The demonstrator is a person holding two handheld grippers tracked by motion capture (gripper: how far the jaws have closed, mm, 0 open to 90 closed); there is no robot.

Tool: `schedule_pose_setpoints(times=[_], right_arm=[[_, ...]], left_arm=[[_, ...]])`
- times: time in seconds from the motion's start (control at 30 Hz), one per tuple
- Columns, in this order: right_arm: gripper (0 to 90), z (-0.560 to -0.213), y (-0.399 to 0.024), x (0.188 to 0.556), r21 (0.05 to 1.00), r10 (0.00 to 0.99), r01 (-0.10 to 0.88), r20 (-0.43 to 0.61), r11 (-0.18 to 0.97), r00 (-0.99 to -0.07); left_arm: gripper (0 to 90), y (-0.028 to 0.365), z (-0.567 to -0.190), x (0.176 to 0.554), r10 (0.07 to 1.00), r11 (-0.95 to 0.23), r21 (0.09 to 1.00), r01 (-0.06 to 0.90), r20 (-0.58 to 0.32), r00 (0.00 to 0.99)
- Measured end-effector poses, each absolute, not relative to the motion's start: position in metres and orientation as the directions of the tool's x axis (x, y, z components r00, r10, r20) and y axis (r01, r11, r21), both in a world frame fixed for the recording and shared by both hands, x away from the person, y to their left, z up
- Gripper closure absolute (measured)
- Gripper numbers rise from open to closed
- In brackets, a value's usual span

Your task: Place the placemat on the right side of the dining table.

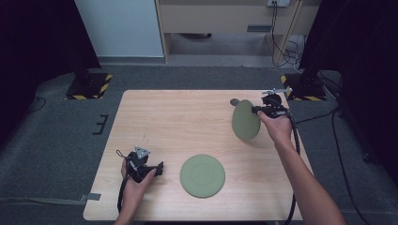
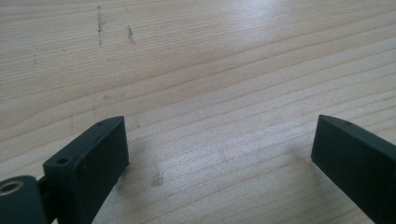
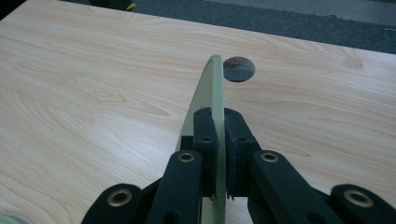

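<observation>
Item: green plate, pinched at its rim by my right tool, edge-on beyond flat plate; thin grip, may swing or slip. Left tool spread, idle.

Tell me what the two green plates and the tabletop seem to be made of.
Held plate and lying plate: probably matte plastic or melamine; flat sage green, no gloss, thin even rim. Table: light wood or wood-look laminate; the grain lines show, with a soft sheen.

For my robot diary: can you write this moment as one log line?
right tongs: shut on tilted green plate | left tongs: open | second plate: flat on table
</observation>
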State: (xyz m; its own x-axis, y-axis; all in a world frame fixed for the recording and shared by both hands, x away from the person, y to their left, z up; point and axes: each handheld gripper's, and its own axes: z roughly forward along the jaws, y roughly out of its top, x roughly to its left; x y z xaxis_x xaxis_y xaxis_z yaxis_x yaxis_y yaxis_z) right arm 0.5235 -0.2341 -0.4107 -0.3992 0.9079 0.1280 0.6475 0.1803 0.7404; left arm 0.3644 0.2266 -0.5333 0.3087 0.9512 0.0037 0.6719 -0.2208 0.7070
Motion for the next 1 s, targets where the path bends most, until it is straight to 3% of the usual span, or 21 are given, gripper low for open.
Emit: schedule_pose_setpoints(times=[1.0], right_arm=[[85.7, -0.438, -0.272, 0.543, 0.707, 0.928, 0.688, 0.126, 0.165, -0.352]], left_arm=[[3.6, 0.229, -0.534, 0.365, 0.955, -0.210, 0.707, 0.676, 0.000, 0.296]])
